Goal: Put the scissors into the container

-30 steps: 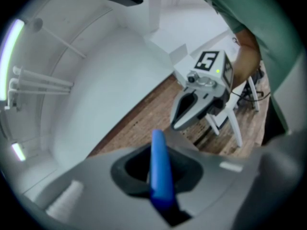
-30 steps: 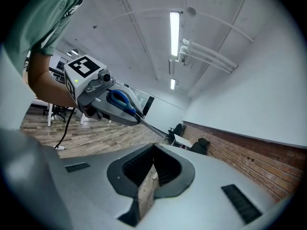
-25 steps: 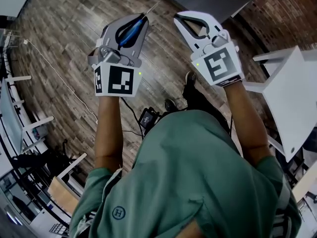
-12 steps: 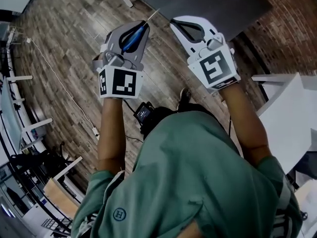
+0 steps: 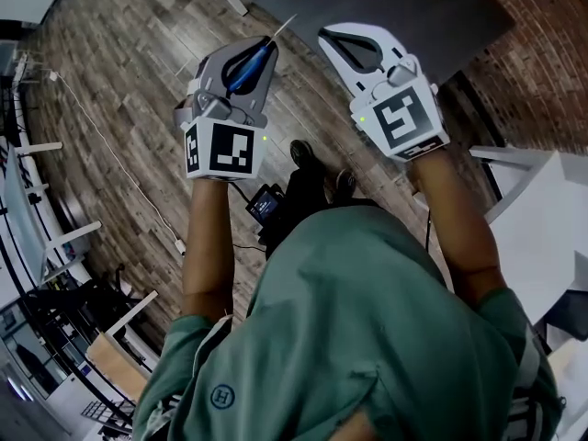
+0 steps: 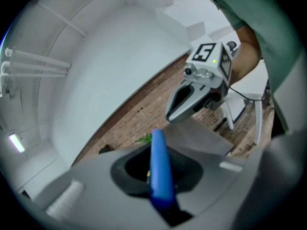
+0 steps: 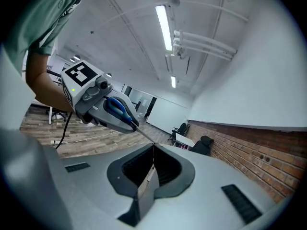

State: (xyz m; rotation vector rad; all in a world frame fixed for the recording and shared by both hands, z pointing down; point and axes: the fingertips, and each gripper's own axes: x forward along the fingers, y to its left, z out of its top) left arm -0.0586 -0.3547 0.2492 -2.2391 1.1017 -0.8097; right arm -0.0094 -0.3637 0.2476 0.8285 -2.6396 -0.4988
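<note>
Above plank floor [image 5: 119, 81], short of a dark table [image 5: 413, 7] ahead of both grippers, seemingly mid-carry: left gripper [image 5: 260, 49] clamped on the blue-handled scissors [image 5: 246, 65], blade tip jutting past its jaws, right gripper [image 5: 329, 37] closed empty alongside; next, probably, finding the container, nowhere in view.

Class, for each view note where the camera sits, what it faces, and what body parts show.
Head view: on head, looking down at floor; shirt, forearms, left tool, right tool.
Left gripper view: on left tool, facing along jaws; right forearm.
Right gripper view: on right tool, facing along jaws; left forearm.
Shared: scissors.
</note>
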